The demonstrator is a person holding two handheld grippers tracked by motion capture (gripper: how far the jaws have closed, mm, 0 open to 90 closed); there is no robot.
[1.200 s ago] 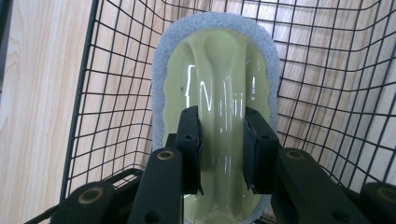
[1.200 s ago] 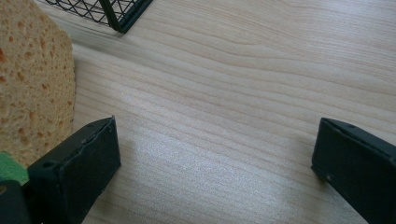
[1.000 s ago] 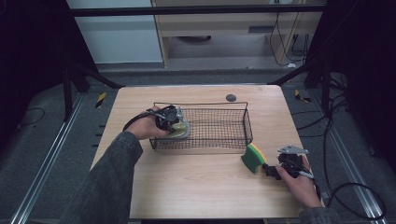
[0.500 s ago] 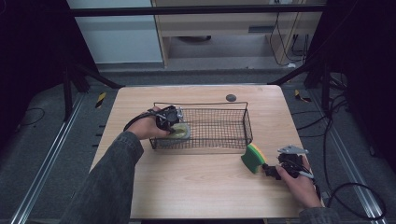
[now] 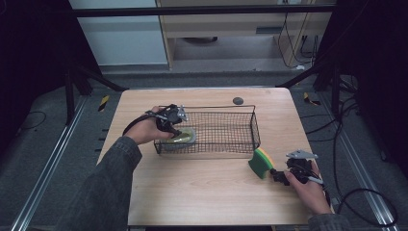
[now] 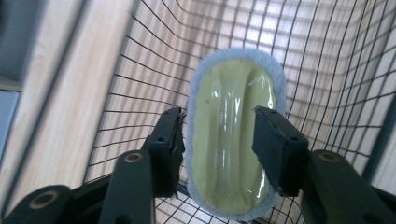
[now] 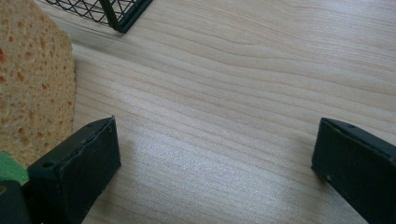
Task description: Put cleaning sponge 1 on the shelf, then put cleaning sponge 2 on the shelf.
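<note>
Wire basket [image 5: 226,126] corner crowds the left gripper [image 6: 219,140], spread astride, perhaps touching, a scrubber [image 6: 232,140].

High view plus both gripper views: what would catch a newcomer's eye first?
The black wire mesh basket at mid-table, where the left gripper straddles a pale green oval scrubber with a grey-blue fuzzy rim at its left end. Next, the yellow and green sponge standing by the open right gripper.

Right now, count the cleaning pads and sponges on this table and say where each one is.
2. A blue-edged scrub pad sits inside the wire basket at its left end, between the left gripper's jaws. A yellow-green sponge stands outside the basket's right corner, beside the right gripper.
</note>
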